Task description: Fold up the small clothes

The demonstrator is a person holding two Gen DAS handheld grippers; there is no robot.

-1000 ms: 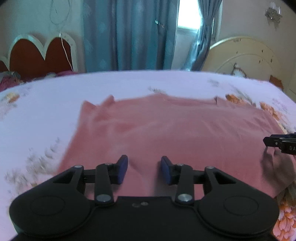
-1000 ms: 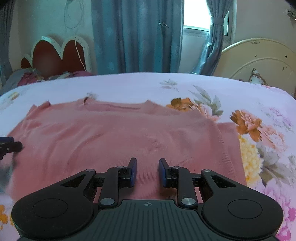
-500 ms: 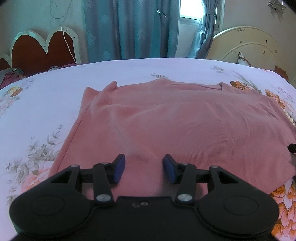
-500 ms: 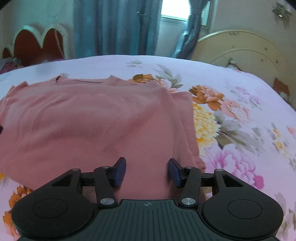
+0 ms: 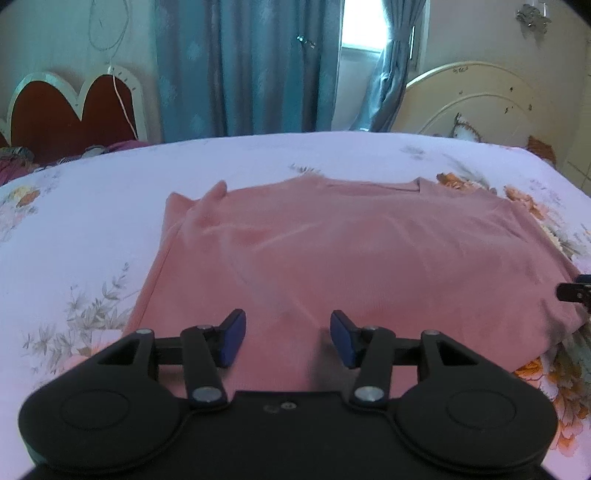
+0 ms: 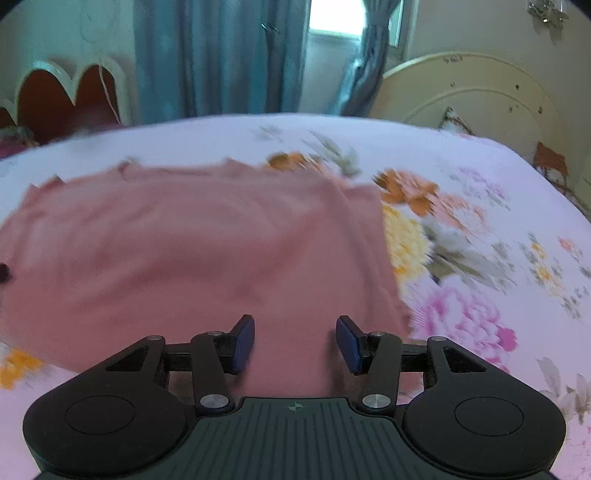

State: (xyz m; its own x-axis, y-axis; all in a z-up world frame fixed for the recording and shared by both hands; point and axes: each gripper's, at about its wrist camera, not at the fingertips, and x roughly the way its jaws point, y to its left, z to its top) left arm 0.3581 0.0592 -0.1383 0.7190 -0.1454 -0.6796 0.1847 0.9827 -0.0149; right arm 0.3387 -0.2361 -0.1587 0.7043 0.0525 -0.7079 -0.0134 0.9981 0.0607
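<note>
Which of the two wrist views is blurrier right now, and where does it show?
The right wrist view is blurrier: the floral bedsheet and pink top smear with motion. The left wrist view is sharper, and the backlit window blows out to white.

The left gripper (image 5: 287, 338) is matte black plastic: two rounded lobes with shallow circular recesses at the lower corners of the frame, angular linkage arms fixed by silver screws, and fingers (image 5: 232, 336) tipped with dark blue pads. Its centre plate is smooth, with two small round marks. The right gripper (image 6: 295, 343) has the same build, but its centre plate is ribbed and carries a small crosshair mark.
</note>
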